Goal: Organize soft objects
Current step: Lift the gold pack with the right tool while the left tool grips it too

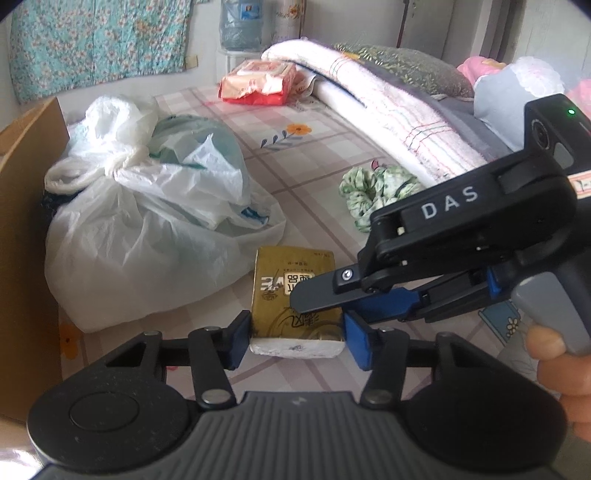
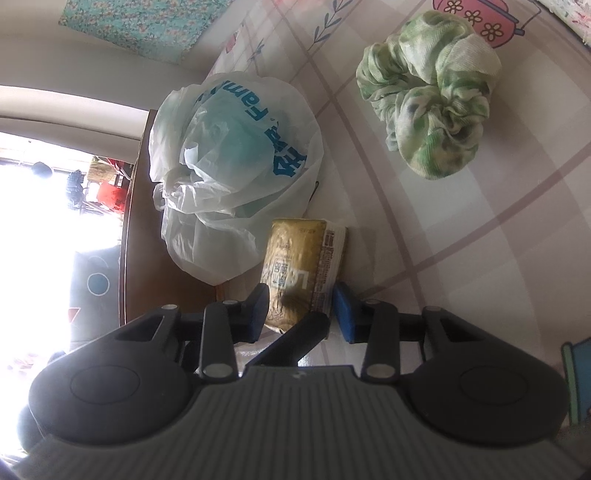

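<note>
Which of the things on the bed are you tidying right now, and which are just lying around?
Being tidied:
gold tissue pack, with both grippers' jaws around it
green scrunchie, maybe next

Just lying there:
white plastic bags
red tissue pack
rolled blanket
water jug

Tissue pack [image 1: 293, 295]: gold plastic film wrap, glossy, lightly creased; white paper shows at its near end. Bags [image 1: 147, 221], left: thin translucent white plastic, crinkled, slight sheen. Scrunchie [image 2: 428, 92]: green-and-white cloth, gathered, matt. Sheet [image 1: 325, 155]: printed checked cloth, smooth, matt. Board [image 1: 26, 229], far left: wood-look, smooth. Far pack [image 1: 258, 81]: shiny red plastic wrap. Rolled towel [image 1: 388, 110], right: white cloth, nubby.
</note>
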A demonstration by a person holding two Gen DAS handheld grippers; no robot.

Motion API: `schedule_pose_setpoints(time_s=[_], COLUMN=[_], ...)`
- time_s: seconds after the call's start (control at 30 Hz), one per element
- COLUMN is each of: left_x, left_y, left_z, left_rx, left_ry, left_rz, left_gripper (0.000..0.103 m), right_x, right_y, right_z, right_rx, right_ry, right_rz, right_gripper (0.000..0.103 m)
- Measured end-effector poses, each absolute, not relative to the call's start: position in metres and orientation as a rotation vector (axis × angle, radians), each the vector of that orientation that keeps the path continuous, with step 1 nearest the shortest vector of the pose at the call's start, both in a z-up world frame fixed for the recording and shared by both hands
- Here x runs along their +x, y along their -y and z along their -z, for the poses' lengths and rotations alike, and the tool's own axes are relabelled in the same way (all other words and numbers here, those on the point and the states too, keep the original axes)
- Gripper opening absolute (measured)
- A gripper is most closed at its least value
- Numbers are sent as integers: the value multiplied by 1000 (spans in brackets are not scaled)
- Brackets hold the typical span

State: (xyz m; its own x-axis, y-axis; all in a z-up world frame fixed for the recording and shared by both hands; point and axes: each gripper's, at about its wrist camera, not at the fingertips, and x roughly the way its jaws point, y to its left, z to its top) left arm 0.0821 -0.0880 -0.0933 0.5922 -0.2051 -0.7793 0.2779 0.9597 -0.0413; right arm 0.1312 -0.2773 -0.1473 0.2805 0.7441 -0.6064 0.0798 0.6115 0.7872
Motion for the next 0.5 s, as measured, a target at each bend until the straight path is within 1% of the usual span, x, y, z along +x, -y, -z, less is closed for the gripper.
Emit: schedule_pose_setpoints(time_s=[0.5], left_x=[60], left_y=[76], left_z=[75], left_rx=[77], left_ry=[-807], left_rz=[310], left_gripper=[55], right_x=[112], right_y=[268], right_z=[127], right_rx=[819], right_ry=[-1171], right_rz=[-503], right_gripper=[38])
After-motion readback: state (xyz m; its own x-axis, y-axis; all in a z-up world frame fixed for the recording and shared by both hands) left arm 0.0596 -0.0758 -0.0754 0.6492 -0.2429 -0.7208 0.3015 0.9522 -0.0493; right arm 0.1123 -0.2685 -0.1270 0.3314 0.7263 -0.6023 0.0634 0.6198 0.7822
